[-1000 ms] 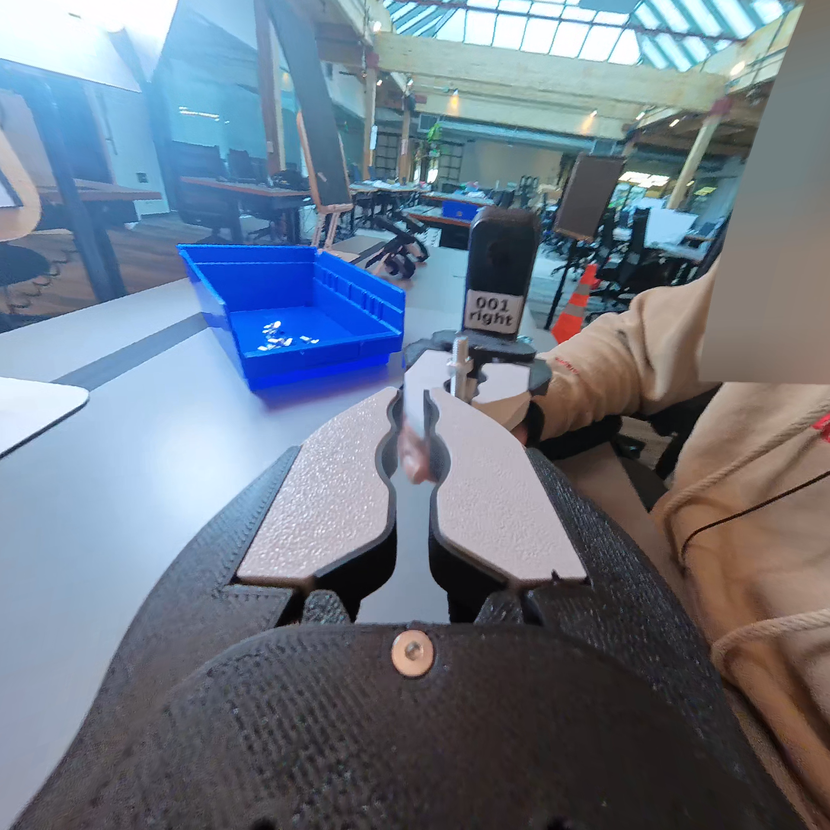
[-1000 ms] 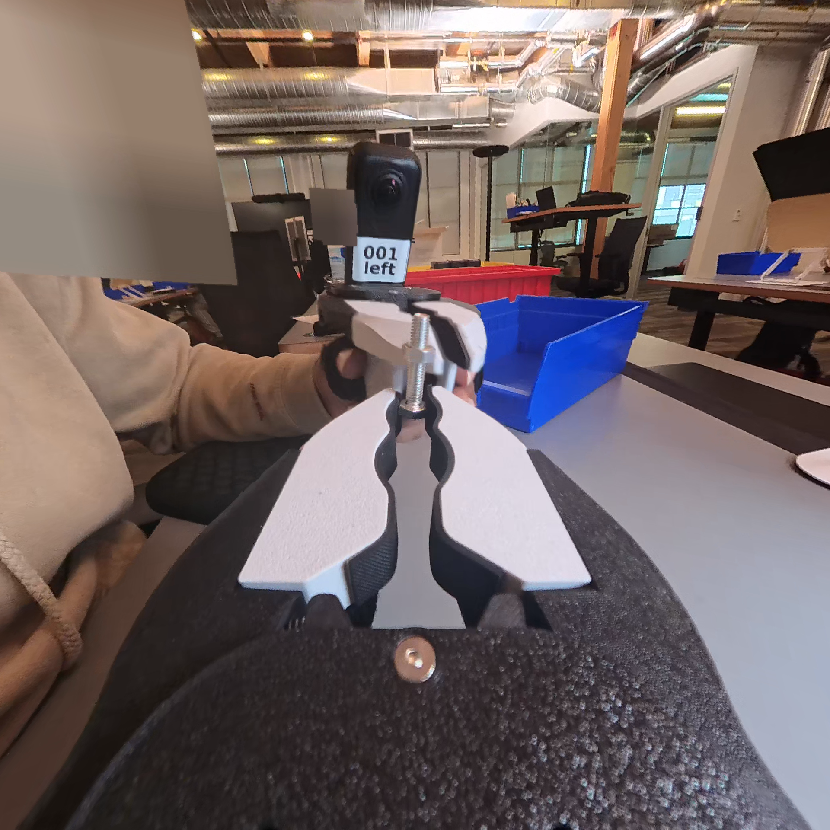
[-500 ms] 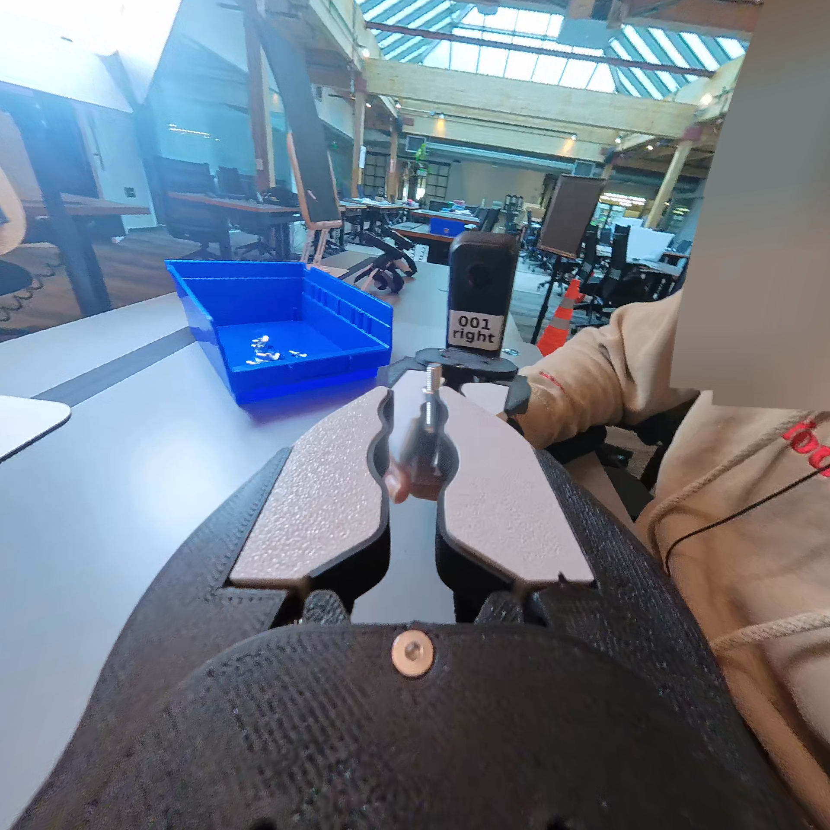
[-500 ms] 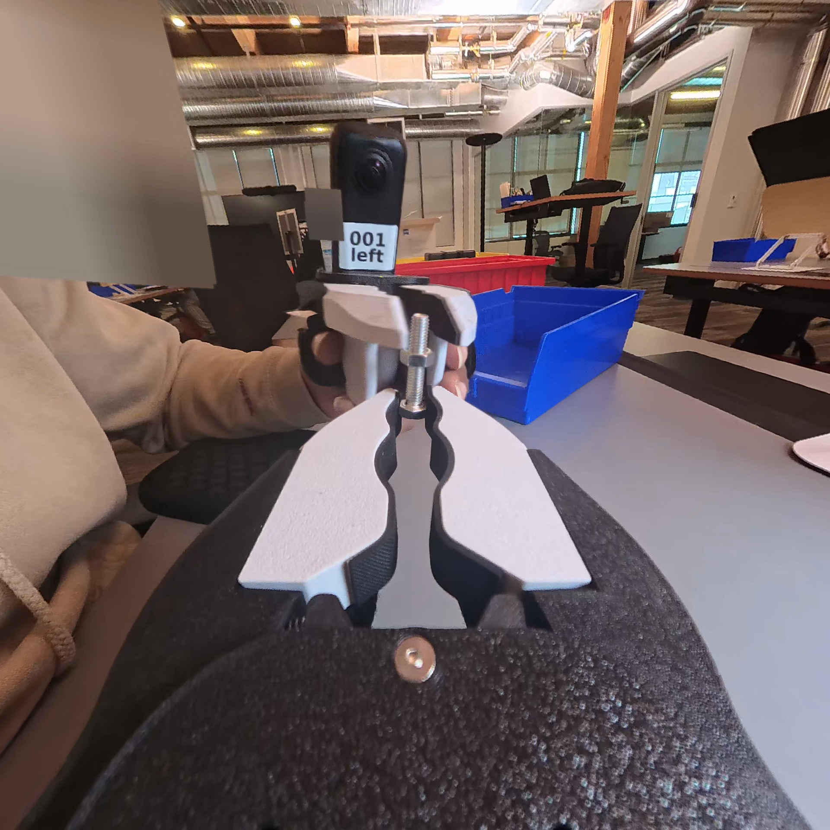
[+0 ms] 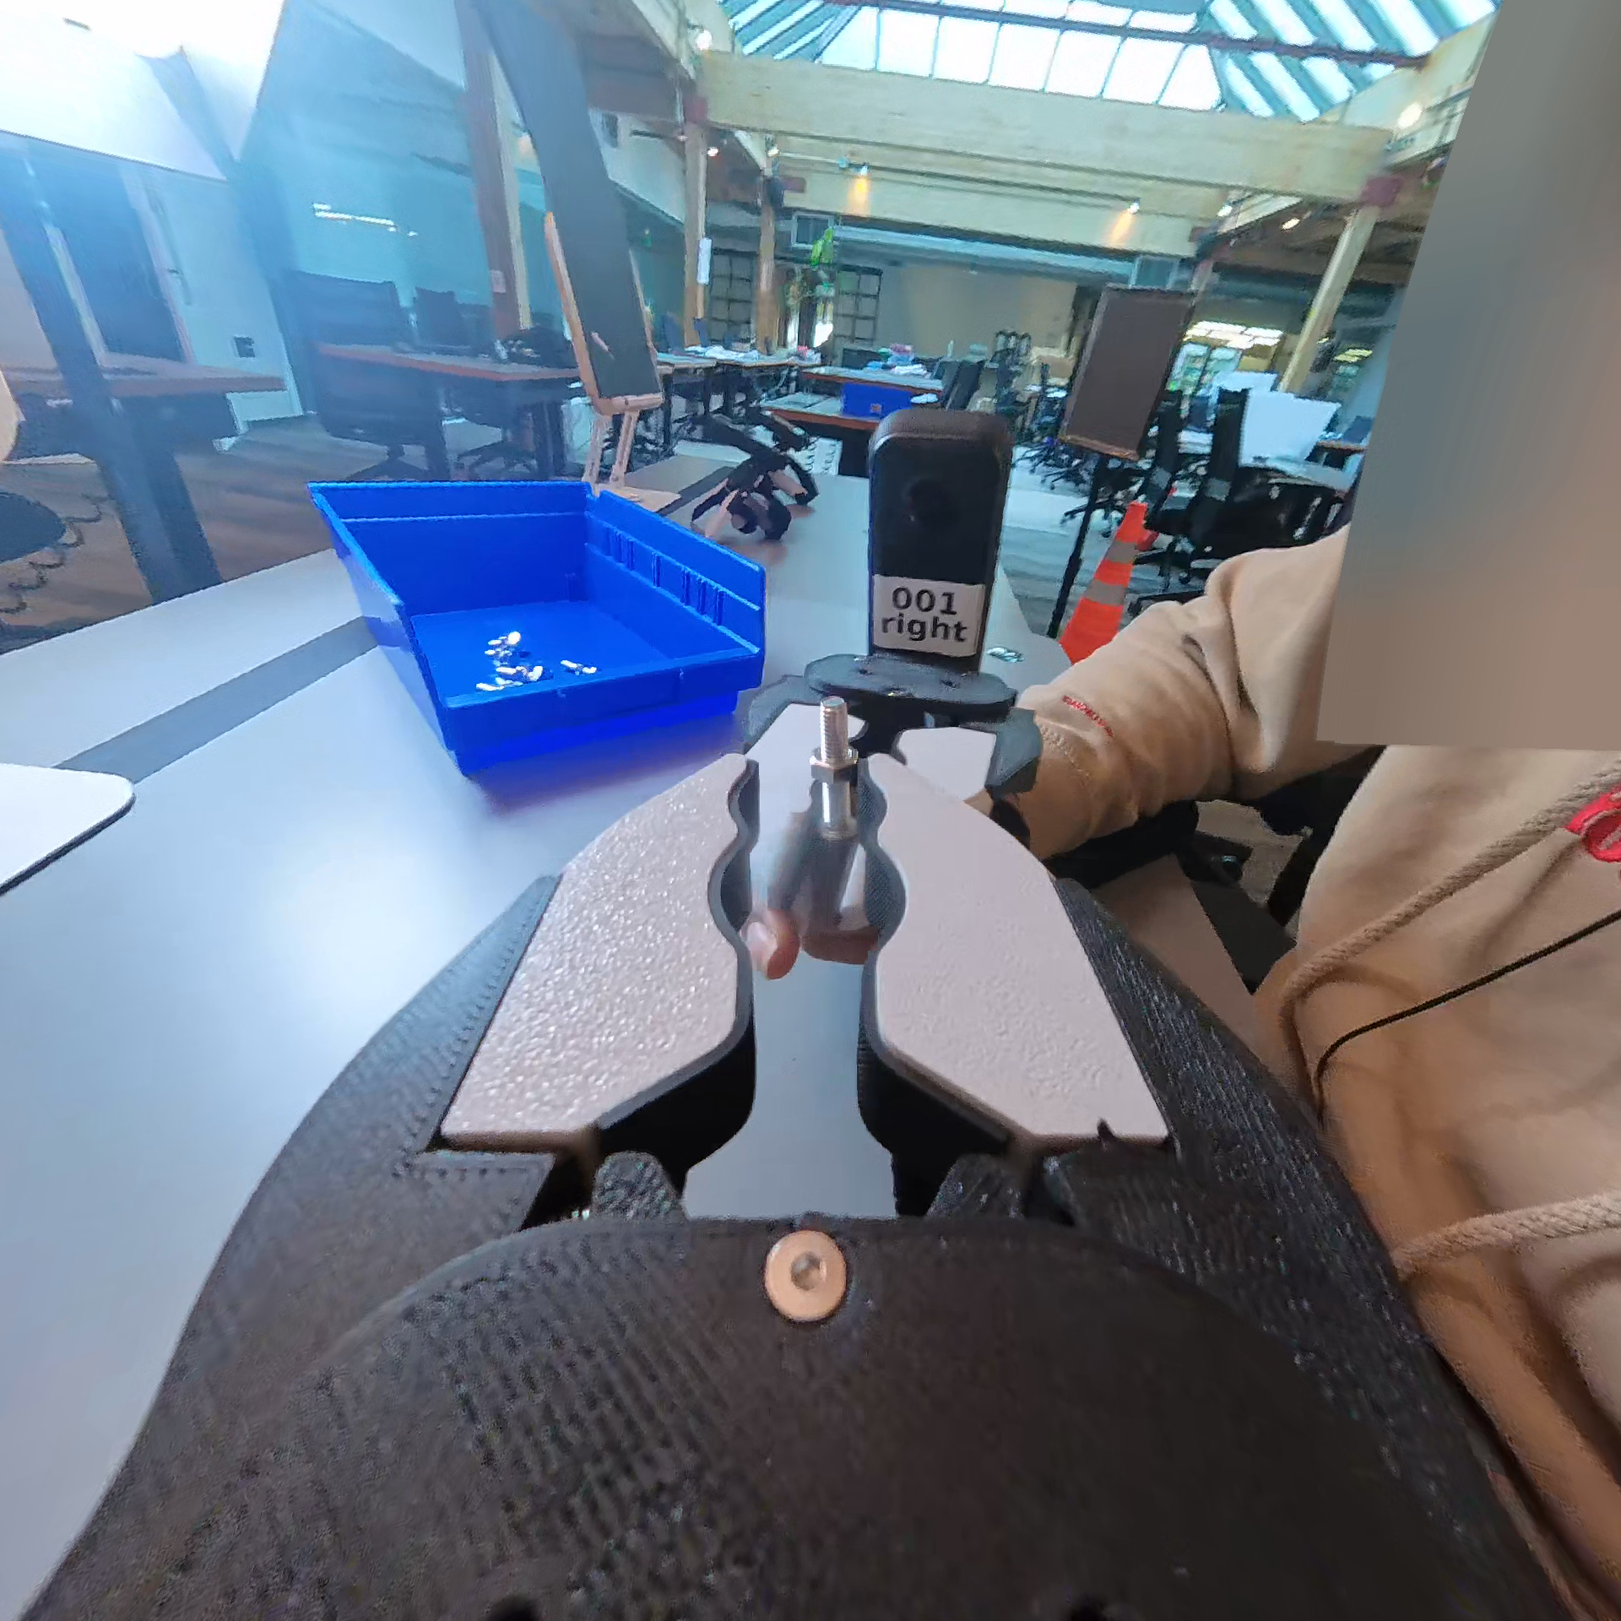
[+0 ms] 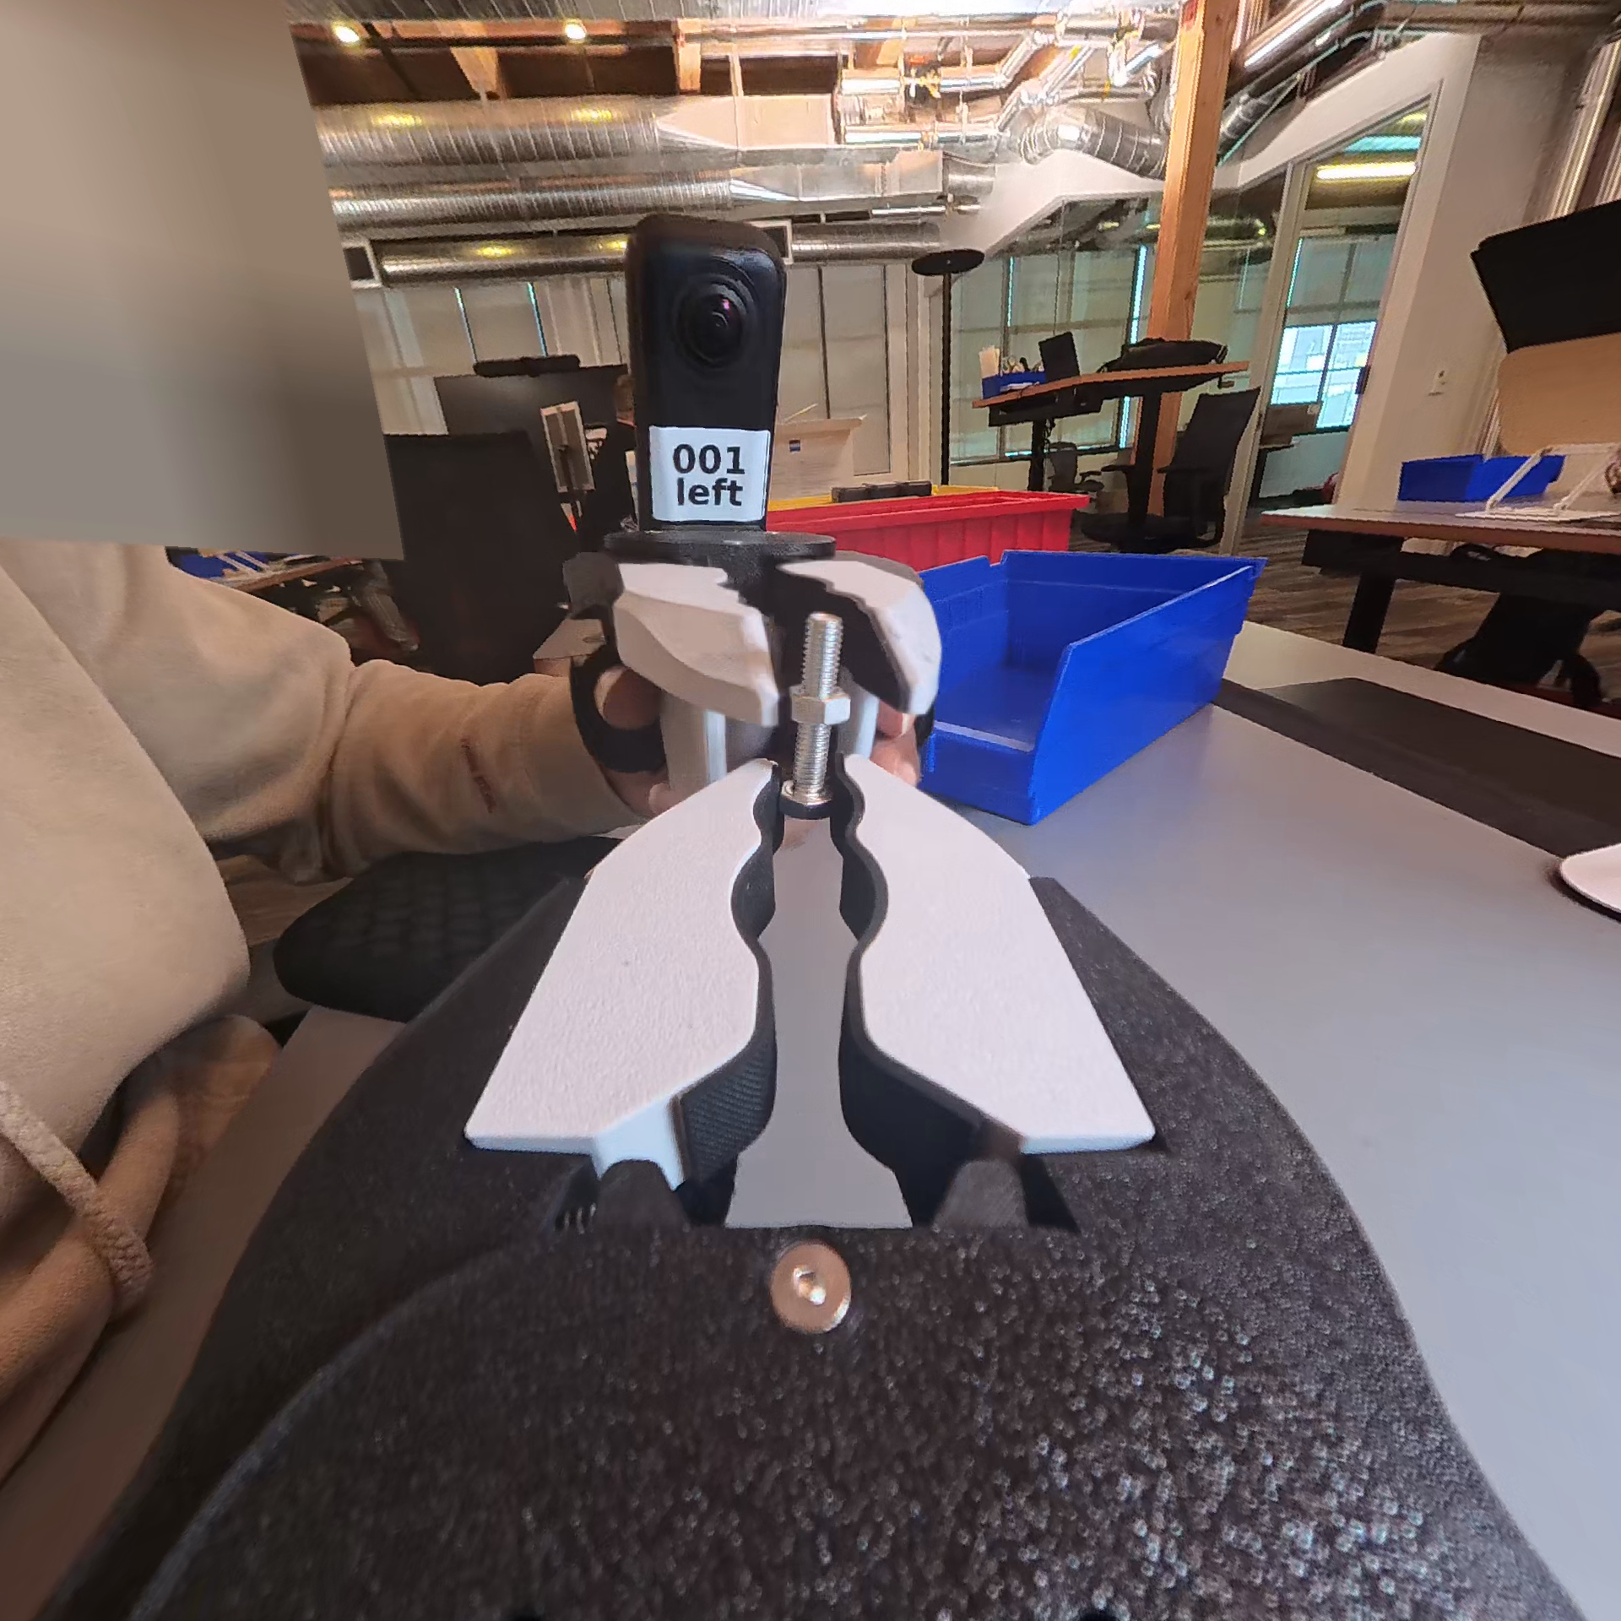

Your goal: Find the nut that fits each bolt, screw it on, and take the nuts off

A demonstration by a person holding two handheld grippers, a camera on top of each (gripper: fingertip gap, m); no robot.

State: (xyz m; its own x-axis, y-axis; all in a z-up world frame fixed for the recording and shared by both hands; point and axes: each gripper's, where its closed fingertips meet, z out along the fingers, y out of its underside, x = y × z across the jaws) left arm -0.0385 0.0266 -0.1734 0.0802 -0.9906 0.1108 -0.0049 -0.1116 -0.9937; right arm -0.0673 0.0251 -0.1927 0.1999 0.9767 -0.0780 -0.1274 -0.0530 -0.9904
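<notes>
Bolt [image 6: 814,702] stands upright over your grey table [image 6: 1316,921], head pinched in your right gripper [image 6: 809,794]. Left gripper [image 5: 811,794] faces it, tips flanking the shaft; can't tell if it's clamped. Nut [image 6: 817,706] sits mid-thread.

A bolt [image 5: 828,772] stands upright just past the tips of the left gripper [image 5: 807,776], a nut [image 5: 833,761] threaded partway down it, with the right gripper [image 5: 886,746] directly behind. Ahead to the left, a blue bin [image 5: 605,693] holding small metal parts [image 5: 524,660] sits on the grey table [image 5: 219,877].
</notes>
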